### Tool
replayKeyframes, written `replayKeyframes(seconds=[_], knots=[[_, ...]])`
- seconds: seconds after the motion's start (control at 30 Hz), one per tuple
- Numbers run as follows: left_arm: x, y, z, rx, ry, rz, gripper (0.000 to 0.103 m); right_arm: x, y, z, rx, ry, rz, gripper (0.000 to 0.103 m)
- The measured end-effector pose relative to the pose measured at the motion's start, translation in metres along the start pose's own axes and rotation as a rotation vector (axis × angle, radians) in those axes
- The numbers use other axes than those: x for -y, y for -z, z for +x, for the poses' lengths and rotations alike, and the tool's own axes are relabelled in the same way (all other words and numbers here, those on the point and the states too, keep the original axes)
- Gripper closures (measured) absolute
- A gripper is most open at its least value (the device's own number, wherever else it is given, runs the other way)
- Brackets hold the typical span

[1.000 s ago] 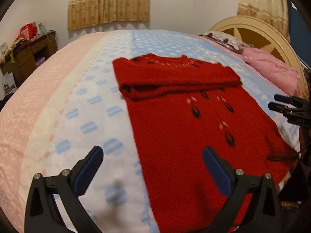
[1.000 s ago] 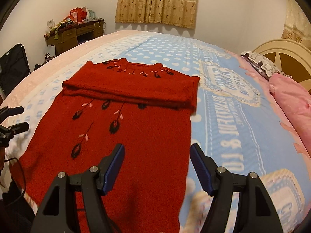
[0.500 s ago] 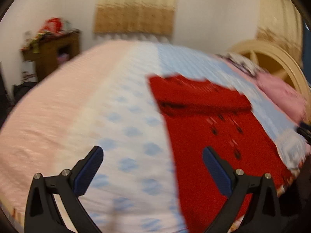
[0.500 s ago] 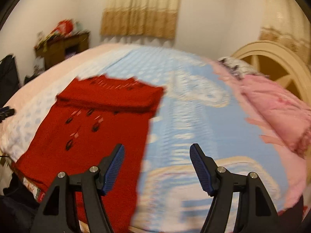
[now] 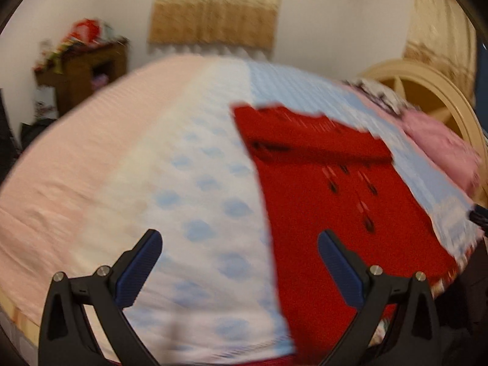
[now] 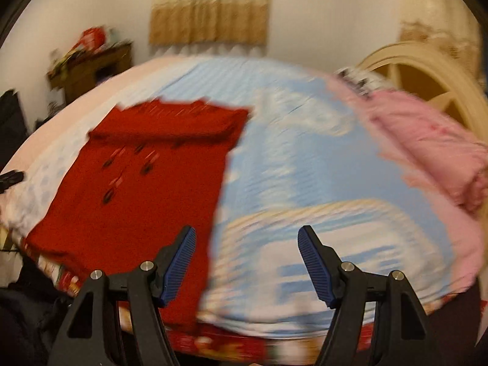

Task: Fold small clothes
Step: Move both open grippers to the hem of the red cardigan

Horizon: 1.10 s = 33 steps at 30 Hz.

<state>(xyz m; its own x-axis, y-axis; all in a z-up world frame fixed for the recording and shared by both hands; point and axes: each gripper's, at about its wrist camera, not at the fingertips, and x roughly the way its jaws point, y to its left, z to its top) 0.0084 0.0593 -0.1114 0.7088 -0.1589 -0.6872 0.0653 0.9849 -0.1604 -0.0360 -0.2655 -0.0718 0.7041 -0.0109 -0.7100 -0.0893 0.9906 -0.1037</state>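
Both views are motion-blurred. The sweater's [image 5: 335,213] leaf motifs are smeared, and its hem runs out of view past the bed's [image 6: 305,167] near edge. Clutter on the table [image 5: 88,70] at 10 o'clock is unreadable. The headboard [image 6: 427,76] is cut at 3 o'clock.

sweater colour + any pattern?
Red sweater with small dark leaf-like motifs down the front; clearest in the right wrist view.
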Motion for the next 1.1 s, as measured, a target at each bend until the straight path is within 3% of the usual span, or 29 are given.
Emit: replayKeyframes(seconds=[0.17, 0.3, 0.6, 0.77, 1.1], knots=[[0.033, 0.027, 0.026, -0.099, 0.037, 0.084, 0.000, -0.034, 0.023, 0.036, -0.061, -0.046, -0.022, 0.033], [0.033, 0.041, 0.037, -0.152, 0.048, 0.073, 0.000, -0.042, 0.036, 0.051, -0.092, -0.061, -0.008, 0.033], [0.035, 0.056, 0.044, -0.193, 0.091, 0.057, 0.007, -0.046, 0.047, 0.063, -0.126, -0.101, 0.009, 0.033], [0.037, 0.059, 0.040, -0.203, 0.130, 0.057, 0.022, -0.052, 0.049, 0.061, -0.126, -0.121, -0.009, 0.052], [0.041, 0.060, 0.038, -0.218, 0.162, 0.063, 0.027, -0.055, 0.050, 0.060, -0.124, -0.139, -0.023, 0.057]])
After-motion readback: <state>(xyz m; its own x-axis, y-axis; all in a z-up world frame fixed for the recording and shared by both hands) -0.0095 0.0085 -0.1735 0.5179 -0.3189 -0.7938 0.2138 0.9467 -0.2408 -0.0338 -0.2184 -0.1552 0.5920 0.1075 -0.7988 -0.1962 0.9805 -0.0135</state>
